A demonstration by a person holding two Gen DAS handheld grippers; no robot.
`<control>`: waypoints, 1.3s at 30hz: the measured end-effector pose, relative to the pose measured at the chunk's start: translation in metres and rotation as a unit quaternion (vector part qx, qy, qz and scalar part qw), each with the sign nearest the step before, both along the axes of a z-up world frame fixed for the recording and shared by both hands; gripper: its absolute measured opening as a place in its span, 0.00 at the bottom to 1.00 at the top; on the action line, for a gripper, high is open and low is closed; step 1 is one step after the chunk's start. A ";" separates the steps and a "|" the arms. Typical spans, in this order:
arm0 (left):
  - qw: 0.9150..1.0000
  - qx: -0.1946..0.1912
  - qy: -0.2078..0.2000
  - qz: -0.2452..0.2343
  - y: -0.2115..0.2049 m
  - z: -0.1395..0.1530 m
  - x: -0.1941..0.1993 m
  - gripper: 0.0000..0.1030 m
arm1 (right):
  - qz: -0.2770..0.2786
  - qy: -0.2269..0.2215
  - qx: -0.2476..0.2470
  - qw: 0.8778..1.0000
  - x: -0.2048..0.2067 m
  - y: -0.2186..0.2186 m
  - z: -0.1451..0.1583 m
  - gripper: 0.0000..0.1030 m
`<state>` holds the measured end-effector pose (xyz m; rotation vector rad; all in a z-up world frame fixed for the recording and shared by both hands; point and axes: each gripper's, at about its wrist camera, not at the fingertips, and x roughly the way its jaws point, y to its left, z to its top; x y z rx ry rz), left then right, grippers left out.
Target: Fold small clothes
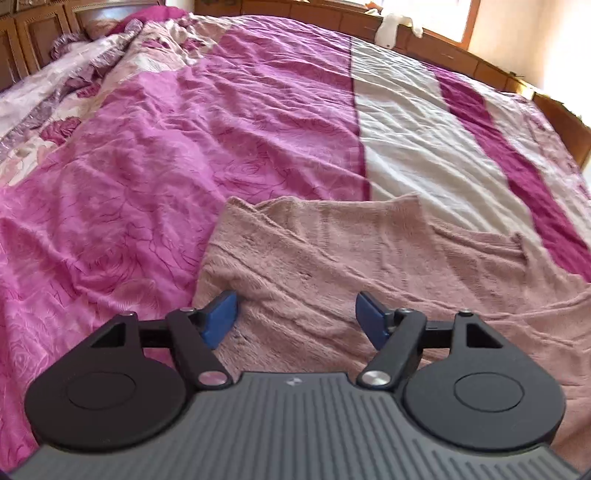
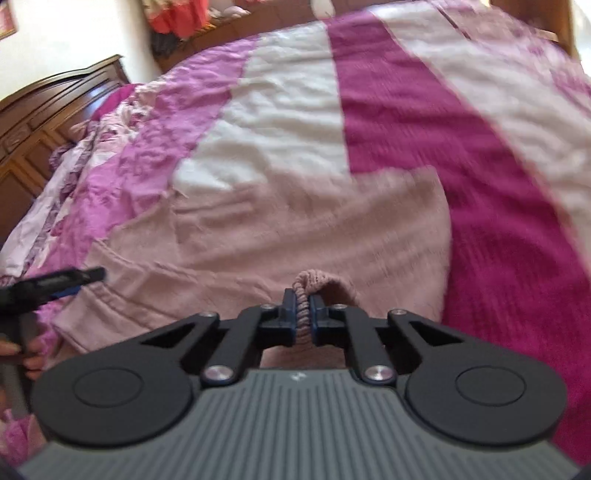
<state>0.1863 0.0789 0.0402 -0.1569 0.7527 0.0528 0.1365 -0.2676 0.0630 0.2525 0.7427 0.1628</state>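
A dusty-pink fuzzy knit garment (image 1: 351, 254) lies spread on the bed; it also shows in the right wrist view (image 2: 314, 229). My left gripper (image 1: 297, 317) is open, its blue pads (image 1: 221, 317) hovering just above the garment's near left part, holding nothing. It also appears at the left edge of the right wrist view (image 2: 70, 282). My right gripper (image 2: 303, 314) is shut on the garment's ribbed edge (image 2: 303, 306), which bunches up between the jaws at the garment's near side.
The bed is covered by a wrinkled bedspread (image 1: 184, 147) in pink, cream and magenta stripes. A carved wooden headboard (image 2: 44, 122) stands at the left. A wooden bed frame (image 1: 480, 62) runs along the far side, with clothes piled beyond it (image 2: 177, 18).
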 end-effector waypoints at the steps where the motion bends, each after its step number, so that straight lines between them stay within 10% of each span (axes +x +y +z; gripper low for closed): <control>1: 1.000 0.002 -0.010 0.006 0.000 -0.002 0.000 0.75 | -0.001 -0.027 -0.008 1.000 -0.004 0.002 0.015 0.09; 6: 0.998 -0.022 -0.048 0.037 0.006 -0.009 0.000 0.75 | -0.027 -0.105 -0.036 0.993 -0.016 -0.006 0.060 0.09; 12: 0.997 0.030 -0.057 0.034 -0.009 -0.024 0.006 0.77 | -0.048 -0.002 -0.058 0.997 0.017 -0.024 -0.010 0.11; 16: 0.997 0.037 -0.055 0.026 -0.011 -0.026 0.008 0.80 | -0.053 -0.011 -0.034 0.998 0.014 -0.029 -0.032 0.11; 22: 0.998 0.034 -0.047 0.015 -0.008 -0.022 0.006 0.81 | -0.122 -0.068 -0.011 0.990 -0.011 -0.050 -0.001 0.35; 39: 0.999 0.038 -0.022 0.012 -0.009 -0.007 -0.029 0.81 | -0.044 -0.032 -0.061 0.997 -0.020 -0.007 -0.033 0.30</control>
